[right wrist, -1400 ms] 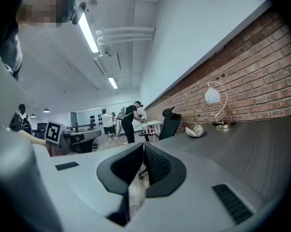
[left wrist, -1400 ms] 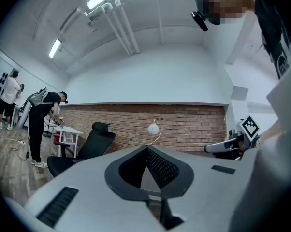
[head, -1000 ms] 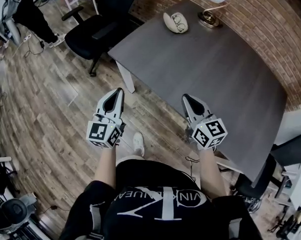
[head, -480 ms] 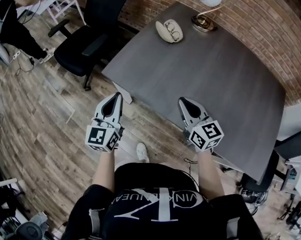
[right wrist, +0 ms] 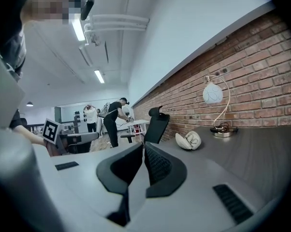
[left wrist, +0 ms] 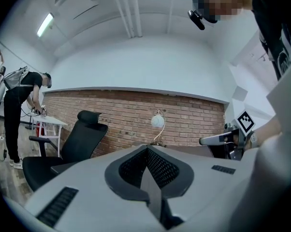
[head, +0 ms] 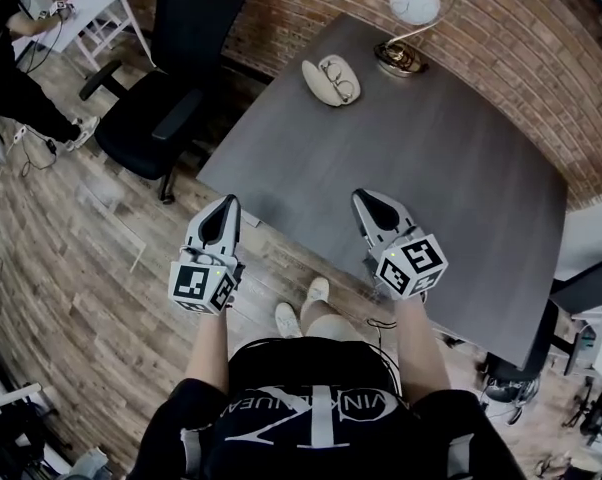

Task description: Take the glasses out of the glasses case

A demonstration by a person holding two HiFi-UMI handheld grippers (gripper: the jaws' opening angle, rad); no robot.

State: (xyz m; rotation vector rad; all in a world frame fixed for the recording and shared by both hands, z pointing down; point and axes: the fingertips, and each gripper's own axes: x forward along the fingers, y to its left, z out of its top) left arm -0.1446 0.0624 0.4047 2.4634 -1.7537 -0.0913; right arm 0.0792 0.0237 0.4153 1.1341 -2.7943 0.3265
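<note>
The table (head: 451, 178) is matt dark grey, the floor (head: 71, 258) worn wooden planks, the wall (head: 551, 58) rough red brick, the glasses case (head: 316, 83) smooth.

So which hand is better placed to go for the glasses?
Right. The right tool is over the table, nearer the open case; the left tool hangs over the floor.

The dark grey bench (head: 431, 168) carries two things, both near its far edge. An open glasses case (head: 317, 84) holds the glasses (head: 342, 76). A lamp (head: 401, 58) stands near it.
</note>
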